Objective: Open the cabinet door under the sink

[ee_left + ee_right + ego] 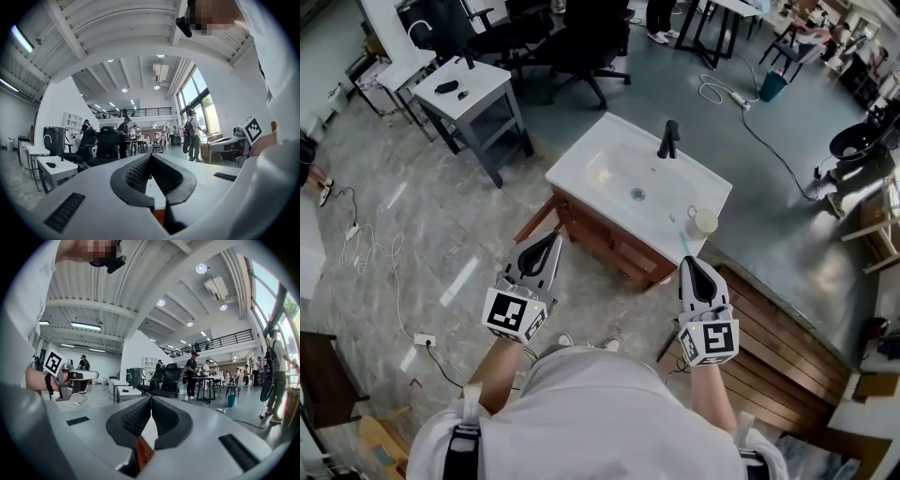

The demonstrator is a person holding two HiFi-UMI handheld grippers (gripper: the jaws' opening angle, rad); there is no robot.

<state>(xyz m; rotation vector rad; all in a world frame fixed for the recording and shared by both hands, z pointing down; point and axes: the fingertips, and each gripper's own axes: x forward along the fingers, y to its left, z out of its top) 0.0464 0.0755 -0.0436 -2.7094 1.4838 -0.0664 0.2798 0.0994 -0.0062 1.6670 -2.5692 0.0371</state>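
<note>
The white sink (609, 164) with a black faucet (669, 139) tops a brown wooden cabinet (614, 246) just ahead of me. A brown panel (534, 220) angles out from the cabinet's left corner. My left gripper (553, 237) is shut and empty, with its tips close to the cabinet's left front. My right gripper (689, 262) is also shut and empty, near the right front corner. In the left gripper view the jaws (151, 157) meet at the tips, with a sliver of white sink top (155, 194) below them. The right gripper view shows shut jaws (151, 398) over a strip of brown wood (143, 453).
A pale cup (704, 222) stands on the sink's right corner. A grey side table (469, 94) and black office chairs (572, 37) are behind on the left. A slatted wooden platform (787, 347) lies to the right. Cables (366, 248) and a power strip (424, 339) trail on the left floor.
</note>
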